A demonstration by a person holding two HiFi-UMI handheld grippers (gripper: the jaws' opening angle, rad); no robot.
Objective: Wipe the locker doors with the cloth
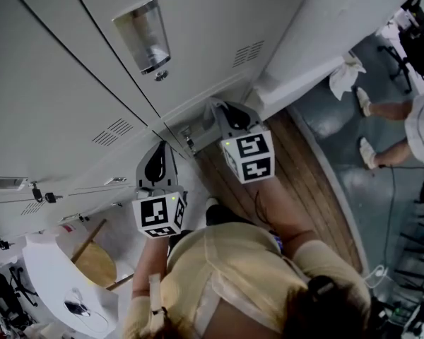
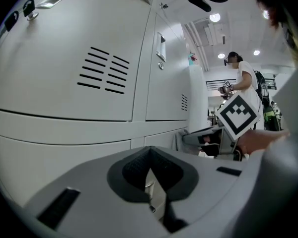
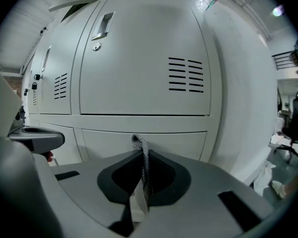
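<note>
The right gripper (image 3: 143, 166) has its jaws clamped on the cloth (image 3: 138, 144). Only a thin grey strip of it shows, pinched edge-on between the dark pads, with a short tip standing up above them. The tip sits in front of the low door panel under the big vented locker door (image 3: 139, 58). I cannot tell whether it touches the panel.

The left gripper (image 2: 150, 166) has its jaws together at the tips, with nothing between them. It faces the lockers (image 2: 64, 63) near their lower seam. To its right, the marker cube (image 2: 236, 114) of the right gripper shows, held in a hand (image 2: 258, 140).

In the head view both grippers point at the foot of the locker bank (image 1: 56, 83), the left gripper (image 1: 157, 164) just beside the right gripper (image 1: 230, 113). A recessed handle (image 1: 143, 34) with a lock (image 1: 160, 75) under it sits higher on one door. The person holding the grippers wears a yellow top (image 1: 233, 267). A round stool (image 1: 93, 265) stands to the left, and a white rag (image 1: 346, 75) lies on the floor at the far end of the lockers, near another person's feet (image 1: 365, 129).
</note>
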